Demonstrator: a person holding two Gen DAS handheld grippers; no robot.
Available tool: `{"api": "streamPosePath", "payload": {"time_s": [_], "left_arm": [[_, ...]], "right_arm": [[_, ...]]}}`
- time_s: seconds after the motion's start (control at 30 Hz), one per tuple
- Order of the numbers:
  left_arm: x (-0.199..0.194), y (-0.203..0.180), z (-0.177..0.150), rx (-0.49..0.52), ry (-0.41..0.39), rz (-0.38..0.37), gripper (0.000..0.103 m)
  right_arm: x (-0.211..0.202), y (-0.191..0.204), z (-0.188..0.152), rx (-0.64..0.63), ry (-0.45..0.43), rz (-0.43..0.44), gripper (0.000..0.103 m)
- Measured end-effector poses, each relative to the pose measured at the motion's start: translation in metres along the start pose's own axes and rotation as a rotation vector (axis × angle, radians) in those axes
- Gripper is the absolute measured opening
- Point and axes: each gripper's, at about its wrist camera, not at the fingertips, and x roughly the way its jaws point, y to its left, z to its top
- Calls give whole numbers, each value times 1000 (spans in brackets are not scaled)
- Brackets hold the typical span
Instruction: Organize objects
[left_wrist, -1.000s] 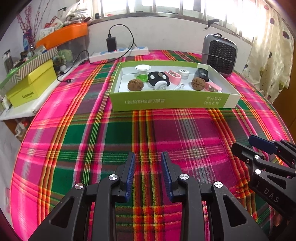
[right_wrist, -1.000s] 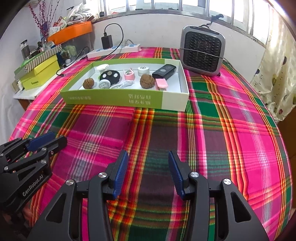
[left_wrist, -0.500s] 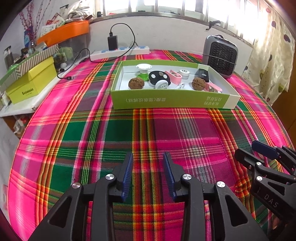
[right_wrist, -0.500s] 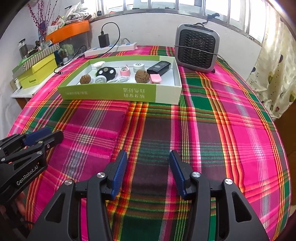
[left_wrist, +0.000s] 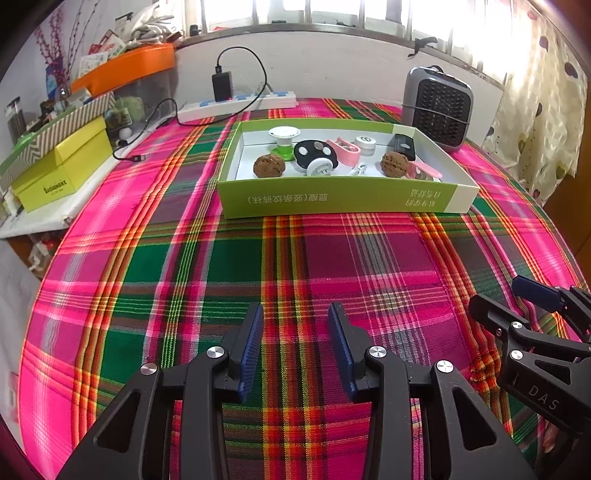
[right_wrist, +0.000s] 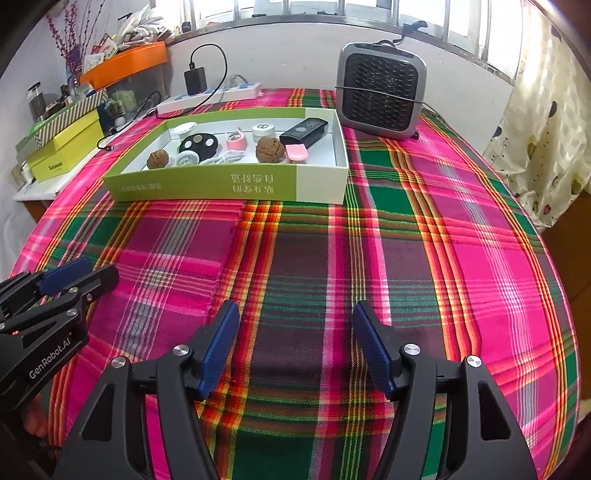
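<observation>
Left gripper (left_wrist: 295, 343) and right gripper (right_wrist: 295, 347) hover above the plaid tablecloth (right_wrist: 461, 258), jaws apart, gripping nothing. The green box (left_wrist: 332, 201) holding walnuts (left_wrist: 269, 166) sits well ahead of both.

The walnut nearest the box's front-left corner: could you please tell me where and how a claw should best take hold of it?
Grip the left walnut across its round middle, coming from above: the box's front wall blocks a level approach. I'd set the fingers left and right, where white floor shows on its left and a narrow gap separates it from the black spotted piece. The open left claw looks better placed.
</observation>
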Motion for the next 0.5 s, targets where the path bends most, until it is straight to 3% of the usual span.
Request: {"api": "streamPosePath", "payload": {"time_s": [0.5], "left_arm": [[0, 0, 0, 1, 0, 1, 35]], "right_arm": [[0, 1, 0, -1, 1, 1, 66]]}}
